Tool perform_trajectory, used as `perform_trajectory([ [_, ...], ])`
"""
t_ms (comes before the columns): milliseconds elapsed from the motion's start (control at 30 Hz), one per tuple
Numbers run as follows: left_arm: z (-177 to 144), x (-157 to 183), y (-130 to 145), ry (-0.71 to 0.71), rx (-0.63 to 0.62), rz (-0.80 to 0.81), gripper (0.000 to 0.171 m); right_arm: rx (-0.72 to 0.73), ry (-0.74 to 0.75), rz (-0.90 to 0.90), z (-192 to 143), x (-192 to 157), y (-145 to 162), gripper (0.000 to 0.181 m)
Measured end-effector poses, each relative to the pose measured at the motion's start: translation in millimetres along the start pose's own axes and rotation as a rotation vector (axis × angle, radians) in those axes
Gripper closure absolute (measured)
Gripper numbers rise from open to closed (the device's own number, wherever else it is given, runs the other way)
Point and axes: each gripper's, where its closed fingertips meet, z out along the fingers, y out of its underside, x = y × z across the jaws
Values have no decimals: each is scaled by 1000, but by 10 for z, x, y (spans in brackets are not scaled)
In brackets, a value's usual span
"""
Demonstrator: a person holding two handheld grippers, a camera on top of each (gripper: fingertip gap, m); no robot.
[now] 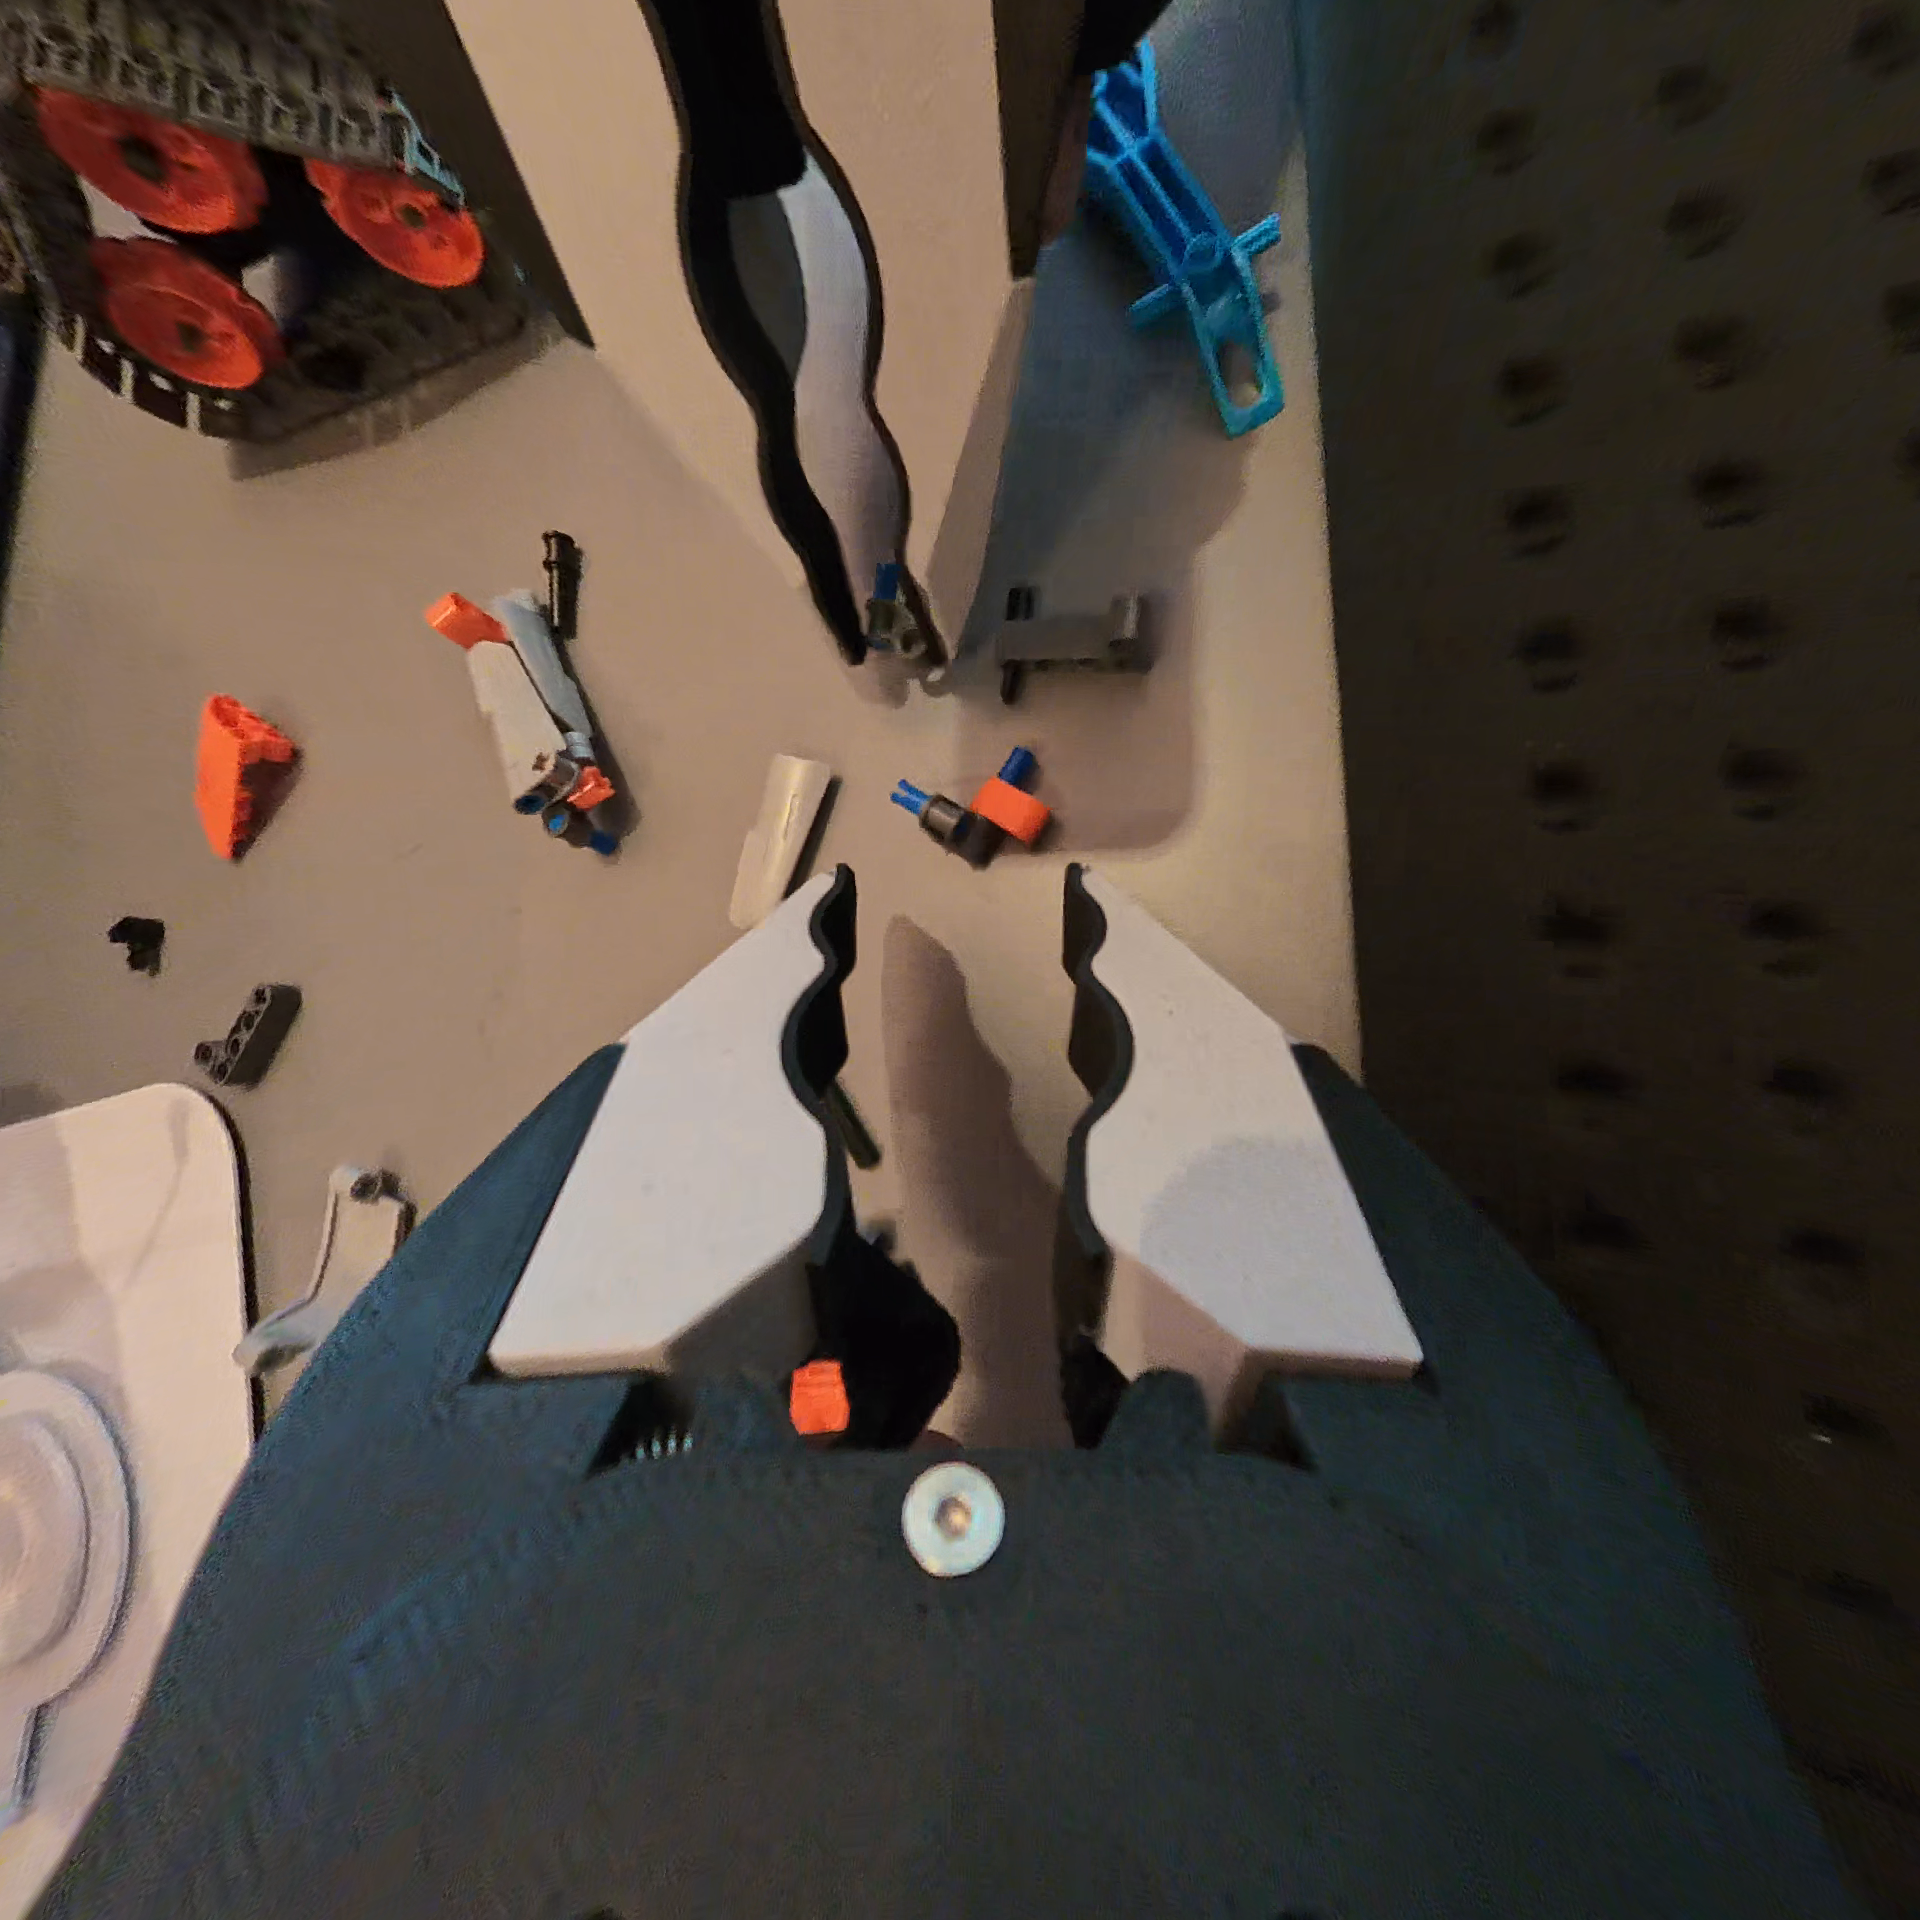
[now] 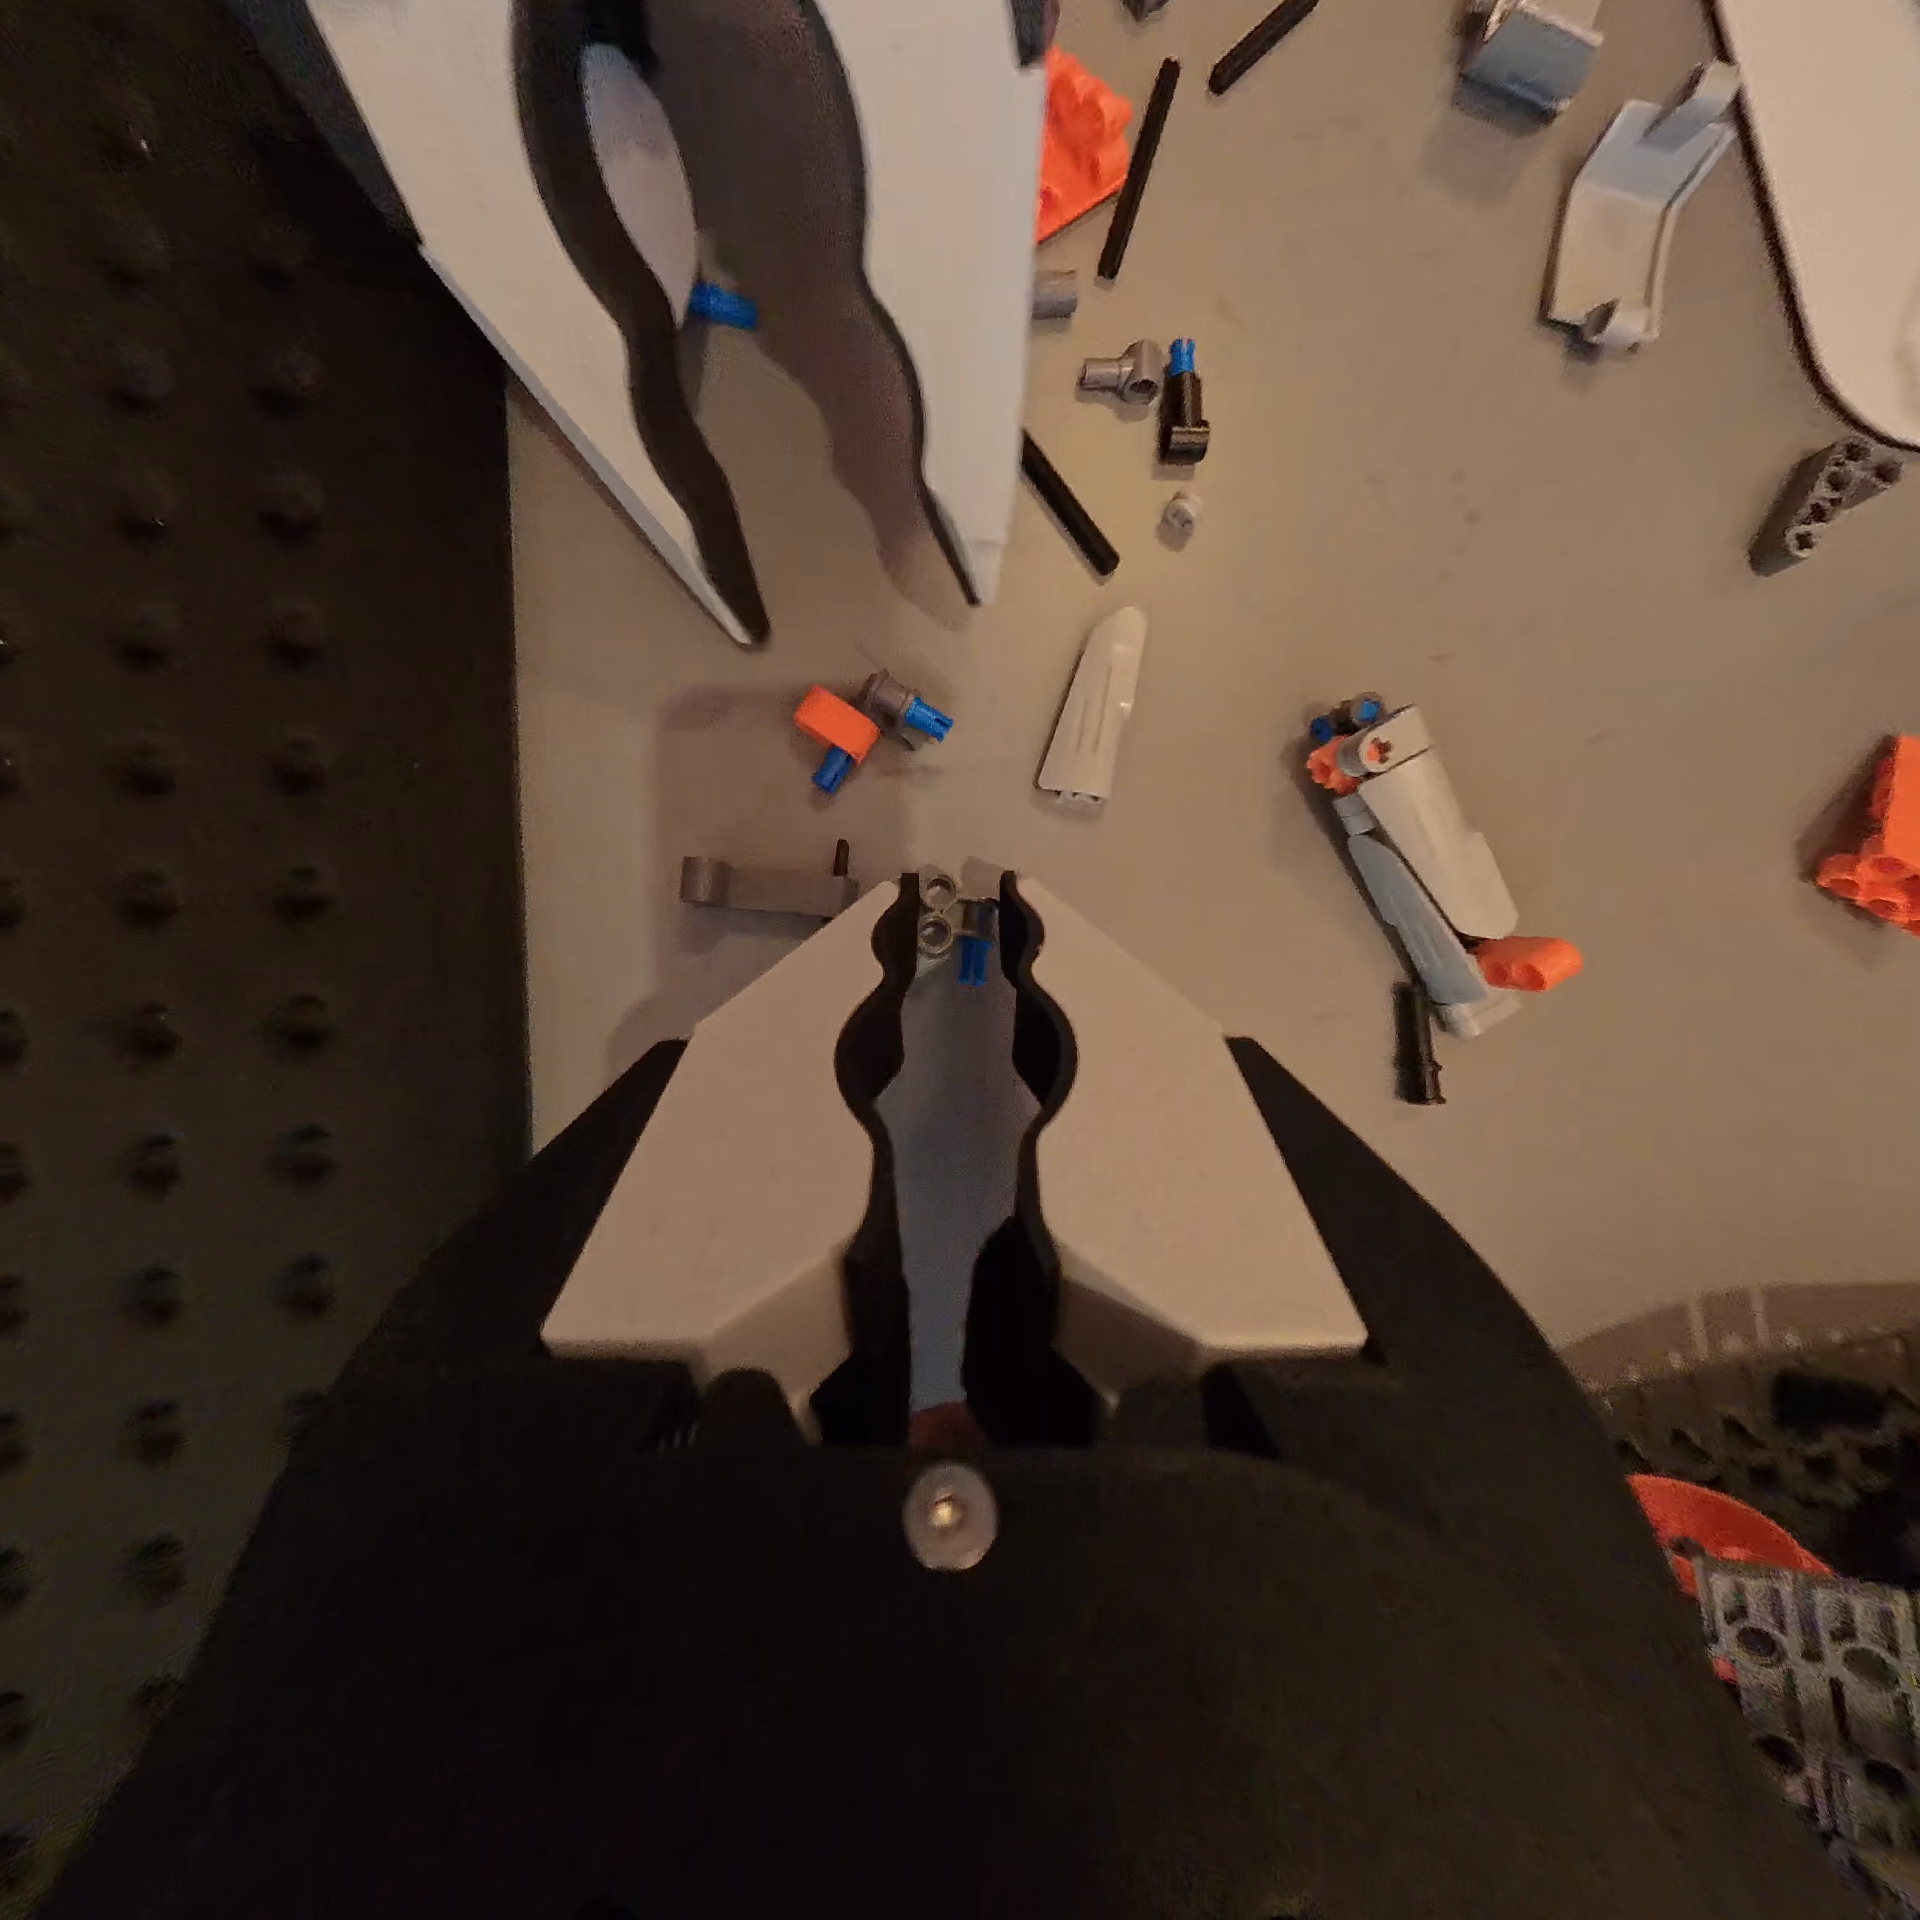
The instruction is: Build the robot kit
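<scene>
My left gripper (image 1: pixel 961 883) is open and empty just above the beige table (image 1: pixel 416 883). A small orange, dark and blue connector piece (image 1: pixel 977 810) lies right in front of its fingertips, and a white panel (image 1: pixel 779 831) lies by its left finger. My right gripper (image 2: pixel 956 888) is shut on a small grey connector with a blue pin (image 2: pixel 951 920) at its tips. It also shows in the left wrist view (image 1: pixel 899 634), with the connector (image 1: pixel 891 613) between its pads. A grey beam (image 2: pixel 758 888) lies beside the right gripper. The left gripper (image 2: pixel 862 613) hangs open opposite it.
A dark studded baseplate (image 1: pixel 1662 831) borders the table. A tracked model with orange wheels (image 1: pixel 208 229) stands at the far left. A grey, white and orange sub-assembly (image 1: pixel 530 707), an orange wedge (image 1: pixel 239 774), black pins, a blue part (image 1: pixel 1184 239) and a white tray (image 1: pixel 104 1247) lie around. The gap from one gripper's tips to the other's is roughly 5 cm.
</scene>
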Motion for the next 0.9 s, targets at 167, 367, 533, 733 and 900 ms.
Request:
perform_trajectory([
  [167, 119, 15, -44, 33, -2, -5, 134, 18, 12, -25, -24, 5, 17, 160],
  [367, 163, 2, -66, 37, 14, -17, 147, 10, 1, -34, -1, -18, 95, 169],
  [533, 136, -66, -8, 1, -6, -17, 147, 18, 12, -32, -28, 13, 102, 169],
  [733, 90, -145, 70, -18, -18, -40, 140, 34, -8, -17, -3, -3, 99, 173],
  [900, 78, -119, 84, -13, -13, -45, 142, 48, -25, -18, 46, -19, 38, 175],
])
